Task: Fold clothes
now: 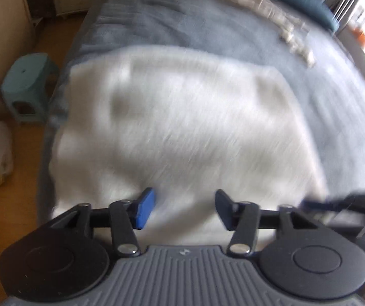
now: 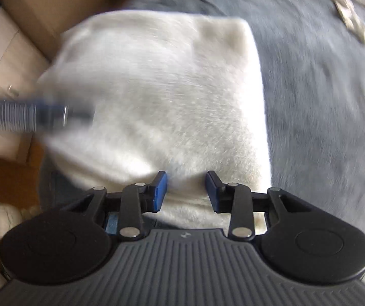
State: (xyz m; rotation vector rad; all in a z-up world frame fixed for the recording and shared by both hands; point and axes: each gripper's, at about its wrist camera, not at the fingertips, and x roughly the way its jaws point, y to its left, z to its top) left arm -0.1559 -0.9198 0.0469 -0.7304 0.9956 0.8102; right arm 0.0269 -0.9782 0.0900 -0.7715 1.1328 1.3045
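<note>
Garment: we see a white fleecy garment [image 1: 182,127] lying flat, folded into a rough rectangle, on the blue-grey bedspread [image 1: 322,81].
Left gripper [image 1: 185,210]: over the garment's near edge; we see the jaws apart, nothing clamped.
Right gripper [image 2: 186,191]: also above the near edge, jaws apart and empty.
Surroundings: a teal stool [image 1: 26,86] stands on the floor beside the bed; a crumpled pale cloth [image 1: 271,12] lies further up the bedspread.

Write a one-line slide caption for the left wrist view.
Left gripper, jaws open and empty, above a white fleecy garment spread on a blue-grey bed.
</note>
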